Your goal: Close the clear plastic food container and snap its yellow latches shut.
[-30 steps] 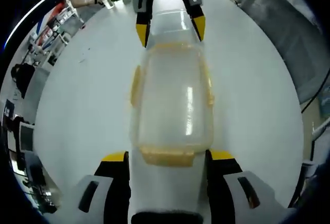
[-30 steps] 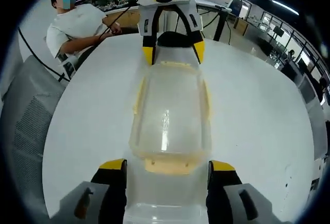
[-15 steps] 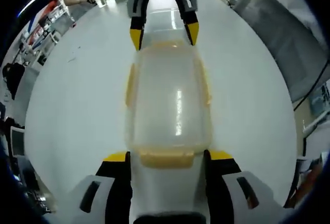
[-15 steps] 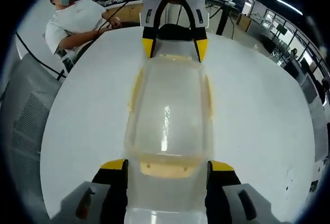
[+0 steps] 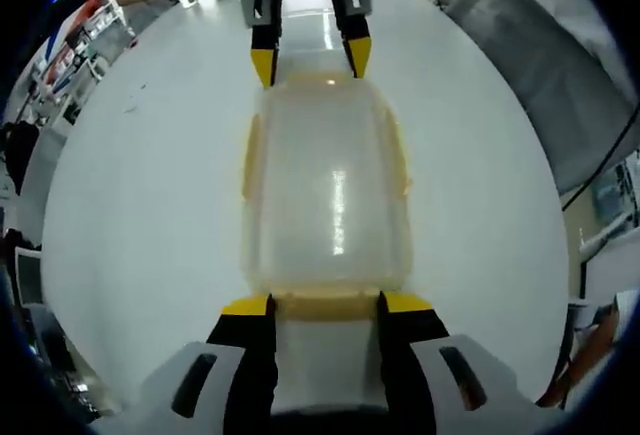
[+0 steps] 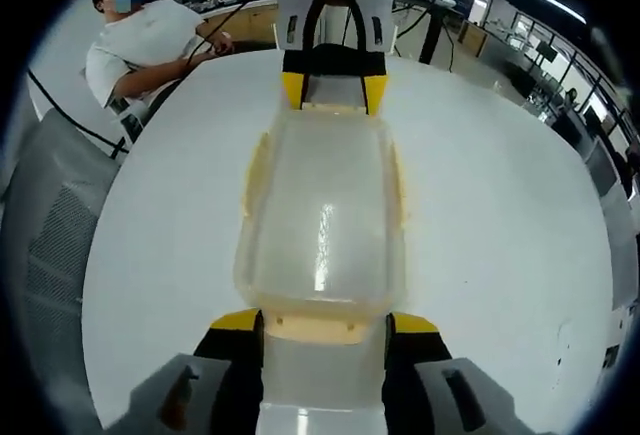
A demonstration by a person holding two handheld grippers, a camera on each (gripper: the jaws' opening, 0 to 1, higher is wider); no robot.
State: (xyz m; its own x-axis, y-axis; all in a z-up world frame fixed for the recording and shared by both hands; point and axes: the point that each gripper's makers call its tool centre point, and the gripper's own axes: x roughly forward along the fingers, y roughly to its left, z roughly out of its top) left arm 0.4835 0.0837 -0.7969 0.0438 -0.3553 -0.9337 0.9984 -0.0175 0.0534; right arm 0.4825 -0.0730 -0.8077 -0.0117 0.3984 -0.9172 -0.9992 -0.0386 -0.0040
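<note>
Container (image 5: 325, 195) sits lid-on between both grippers; left gripper (image 5: 325, 305) and right gripper (image 6: 323, 322) jaws bracket opposite end latches (image 5: 325, 303), narrowed, apparently to press them shut.

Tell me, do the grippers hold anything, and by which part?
Each gripper, left and right, brackets a yellow end latch of the container; actual grip cannot be told.
</note>
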